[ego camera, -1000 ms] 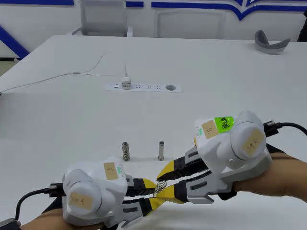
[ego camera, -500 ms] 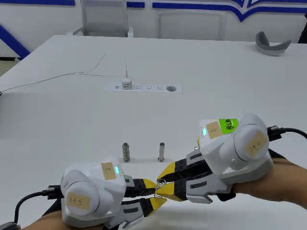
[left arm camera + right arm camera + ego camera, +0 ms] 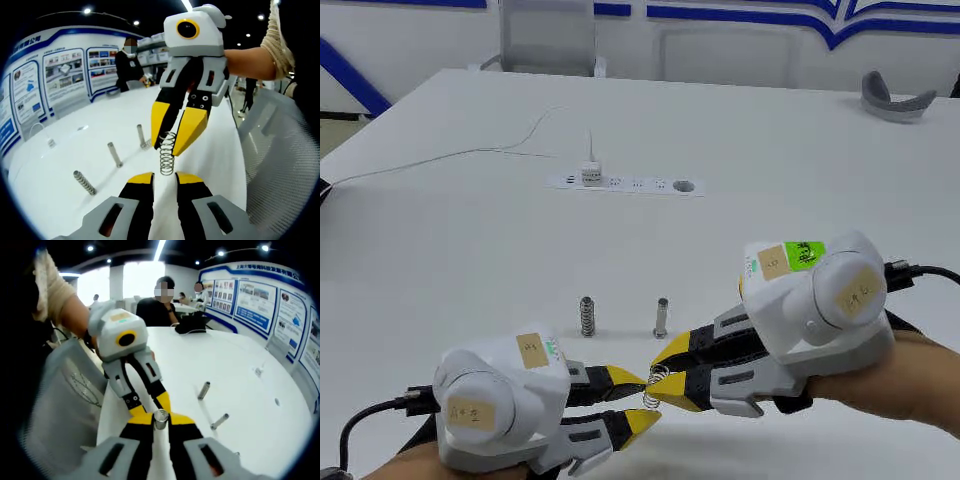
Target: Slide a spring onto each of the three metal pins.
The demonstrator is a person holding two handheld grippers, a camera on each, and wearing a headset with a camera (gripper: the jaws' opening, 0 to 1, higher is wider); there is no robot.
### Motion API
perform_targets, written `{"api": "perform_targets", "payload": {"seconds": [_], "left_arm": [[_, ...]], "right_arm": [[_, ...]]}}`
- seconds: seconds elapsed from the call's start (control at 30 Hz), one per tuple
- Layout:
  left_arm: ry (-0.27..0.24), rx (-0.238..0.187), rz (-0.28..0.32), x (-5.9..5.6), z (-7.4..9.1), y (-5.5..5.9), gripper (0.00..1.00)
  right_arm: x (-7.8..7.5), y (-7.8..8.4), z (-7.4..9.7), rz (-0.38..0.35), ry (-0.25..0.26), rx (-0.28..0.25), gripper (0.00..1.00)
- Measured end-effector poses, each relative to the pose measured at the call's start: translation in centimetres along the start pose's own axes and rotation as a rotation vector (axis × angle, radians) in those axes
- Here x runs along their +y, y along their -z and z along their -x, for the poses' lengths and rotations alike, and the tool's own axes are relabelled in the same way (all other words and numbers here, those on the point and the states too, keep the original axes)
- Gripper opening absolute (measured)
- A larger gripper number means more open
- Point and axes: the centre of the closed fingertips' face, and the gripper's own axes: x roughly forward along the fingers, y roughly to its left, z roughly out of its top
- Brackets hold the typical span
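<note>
My right tongs (image 3: 660,373) are clamped on one end of a spring (image 3: 167,154). My left tongs (image 3: 642,397) stand apart, tips just beside the spring's free end. Beyond them on the table (image 3: 470,250), a bare pin (image 3: 661,316) stands beside a loaded pin (image 3: 587,316).

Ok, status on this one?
Right gripper shut on spring. Left gripper open, tips at its other end. One pin fitted, neighbouring pin bare. Nothing blocking.
</note>
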Motion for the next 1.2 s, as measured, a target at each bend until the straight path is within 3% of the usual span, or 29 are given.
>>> {"api": "perform_targets", "payload": {"seconds": [0.3,0.83,1.2], "left_arm": [[-0.04,-0.011,0.06,1.0,1.1,0.7,0.23],[-0.101,-0.021,0.116,2.0,2.6,1.5,0.36],[-0.122,-0.024,0.135,2.2,3.1,1.8,0.43]], "right_arm": [[-1.6,0.0,0.7,-0.018,0.046,-0.006,0.12],[-4.6,-0.3,1.2,-0.045,0.128,-0.018,0.12],[-9.1,-0.3,1.7,-0.103,0.288,-0.024,0.12]]}}
